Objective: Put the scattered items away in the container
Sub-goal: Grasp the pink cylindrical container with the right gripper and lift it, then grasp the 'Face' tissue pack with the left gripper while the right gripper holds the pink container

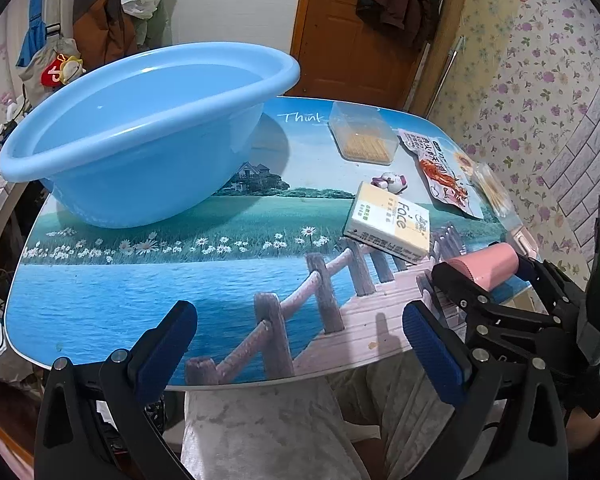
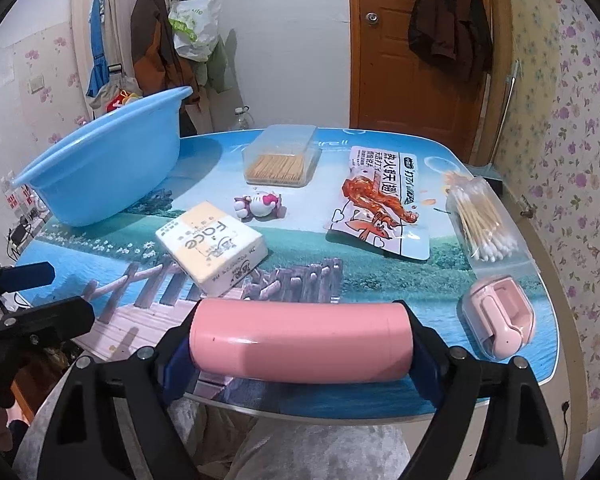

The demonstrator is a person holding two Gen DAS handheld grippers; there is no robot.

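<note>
Pink cylinder point(image 2: 300, 340) spanned lengthwise by right gripper point(image 2: 300, 354) jaws at near counter point(image 2: 300, 248) edge; left gripper point(image 1: 300, 344) jaws held wide, empty; blue basin point(image 1: 140, 136) far left.

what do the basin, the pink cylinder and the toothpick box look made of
Basin: glossy light blue moulded plastic, judging by its smooth rolled rim and soft highlights.
Pink cylinder: smooth matte or satin shell with a seam near one end; coated metal or plastic, can't tell which.
Toothpick box: clear hard plastic, since the wooden sticks show through its walls.
</note>
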